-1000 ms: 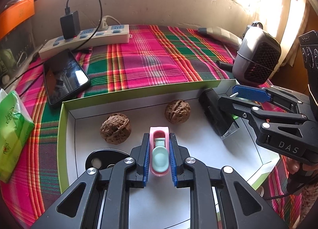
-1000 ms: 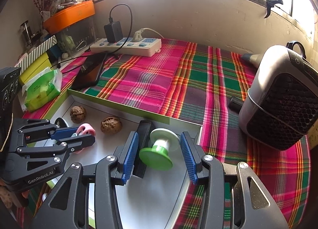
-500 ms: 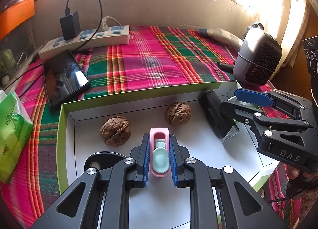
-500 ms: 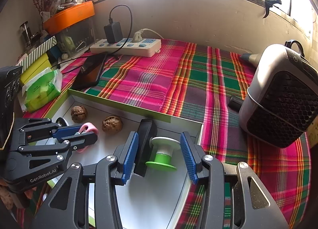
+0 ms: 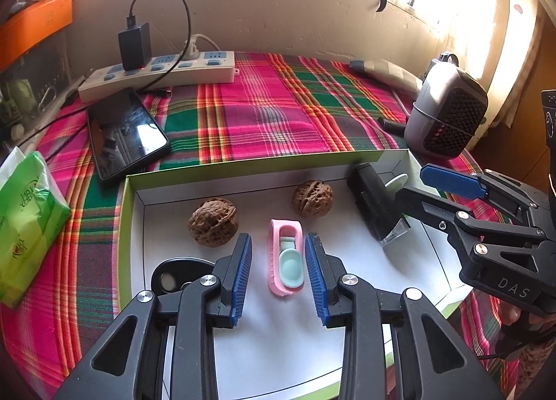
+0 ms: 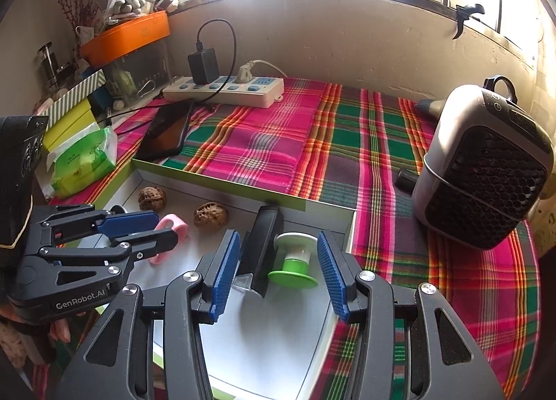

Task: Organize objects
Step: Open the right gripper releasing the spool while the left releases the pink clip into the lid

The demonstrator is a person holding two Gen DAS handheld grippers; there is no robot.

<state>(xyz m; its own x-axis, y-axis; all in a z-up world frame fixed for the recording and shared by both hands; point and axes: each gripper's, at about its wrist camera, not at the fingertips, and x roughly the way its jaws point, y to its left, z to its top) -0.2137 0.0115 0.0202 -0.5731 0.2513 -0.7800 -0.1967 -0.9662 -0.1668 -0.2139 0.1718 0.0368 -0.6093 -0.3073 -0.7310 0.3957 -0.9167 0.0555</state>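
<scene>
Two grippers over our white tray (image 5: 347,348)
Our left gripper (image 5: 278,273) opens around the untouched pink toy (image 5: 285,257); our right gripper (image 6: 278,269) widens astride the green spool (image 6: 293,266).

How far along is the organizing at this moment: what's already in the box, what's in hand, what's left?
Done: two walnuts, pink clip, black block and green spool lie in the box. In hand: nothing; left gripper and right gripper are opening around the clip and spool without pressing them. Left: possibly the phone and tissue pack outside, on the cloth.
</scene>
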